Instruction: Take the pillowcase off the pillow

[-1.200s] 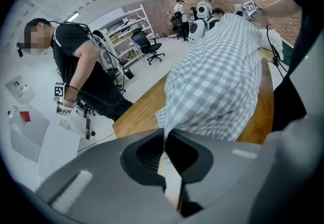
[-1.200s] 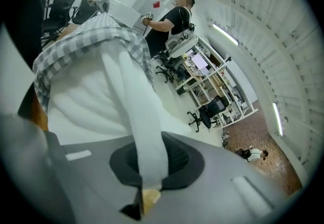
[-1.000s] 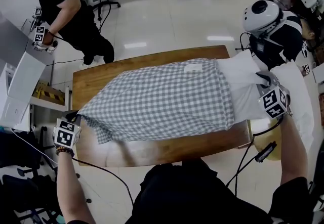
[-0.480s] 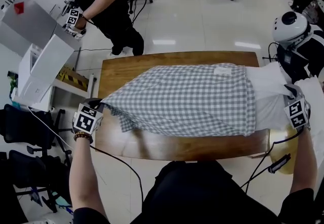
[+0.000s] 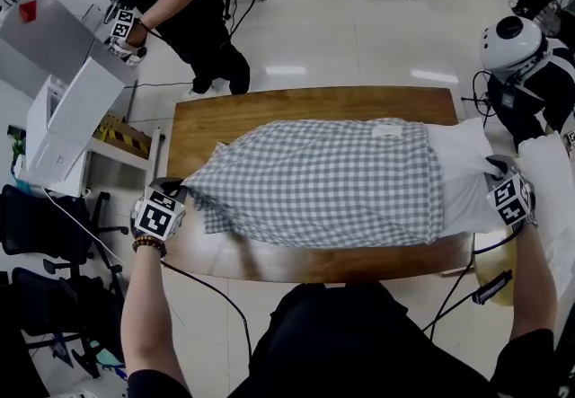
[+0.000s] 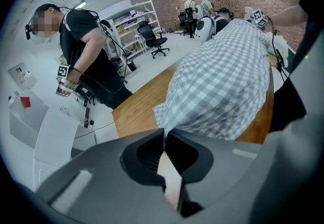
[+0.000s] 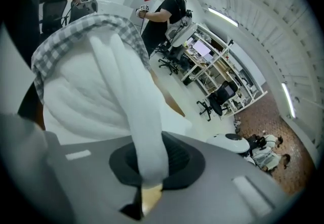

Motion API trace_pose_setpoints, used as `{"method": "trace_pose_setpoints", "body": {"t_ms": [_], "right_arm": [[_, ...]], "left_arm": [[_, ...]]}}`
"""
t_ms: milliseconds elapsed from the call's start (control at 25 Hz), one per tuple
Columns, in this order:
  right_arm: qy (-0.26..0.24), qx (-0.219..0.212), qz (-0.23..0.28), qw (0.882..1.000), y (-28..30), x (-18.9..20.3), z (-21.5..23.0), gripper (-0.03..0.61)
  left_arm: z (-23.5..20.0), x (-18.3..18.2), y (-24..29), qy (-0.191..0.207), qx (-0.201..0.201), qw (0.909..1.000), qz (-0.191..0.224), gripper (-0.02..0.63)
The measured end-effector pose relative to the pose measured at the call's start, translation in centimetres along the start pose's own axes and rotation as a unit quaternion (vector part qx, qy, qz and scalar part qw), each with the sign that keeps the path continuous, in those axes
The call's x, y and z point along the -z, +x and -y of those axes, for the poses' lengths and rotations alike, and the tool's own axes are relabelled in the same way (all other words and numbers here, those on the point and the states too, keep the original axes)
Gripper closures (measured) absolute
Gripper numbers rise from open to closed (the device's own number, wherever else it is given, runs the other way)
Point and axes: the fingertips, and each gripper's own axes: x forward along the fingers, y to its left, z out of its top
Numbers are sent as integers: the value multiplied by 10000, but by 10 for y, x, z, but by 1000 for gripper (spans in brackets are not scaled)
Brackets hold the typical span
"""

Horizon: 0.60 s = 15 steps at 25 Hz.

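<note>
Jaws of left gripper (image 6: pixel 164 134): pinched on gingham pillowcase (image 5: pixel 332 181) corner, for pulling it off.
Jaws of right gripper (image 7: pixel 148 160): clamped on white pillow (image 5: pixel 463 182) fold, so it is anchored.

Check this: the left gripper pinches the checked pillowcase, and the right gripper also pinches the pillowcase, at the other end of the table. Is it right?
One thing is wrong. The right gripper view shows the right gripper with fingers shut on the white pillow, not the pillowcase. The left gripper does pinch the checked pillowcase, at the other end of the table.
</note>
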Motion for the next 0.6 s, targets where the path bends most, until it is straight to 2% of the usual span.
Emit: {"method": "trace_pose_setpoints", "body": {"t_ms": [160,240,360,400,440,520,600], "right_arm": [[-442,-96,-52,9990,1,-3,-10,526],[-599,-150,-145,9980,1,-4,-14,489],[-735,-428,-250,9961,-2,0,-20,371],[-777,-547,-280,9951,-7,-2,-21,320],[-792,-685,-268,9941,-13,-6,-22,258],[-733,-962,-139,9926,-27,-19,-24,175],[-643,-1180,-35,9909,-40,-32,-25,113]], "left_arm": [[21,-6,13,336,177,9993,-53,609],[30,-10,18,551,241,9982,-28,607],[47,-14,26,844,419,9956,8,596],[53,-15,29,922,531,9943,41,555],[60,-18,29,1011,662,9926,81,482],[72,-25,28,1176,961,9882,201,291],[84,-36,23,1083,1294,9845,484,212]]}}
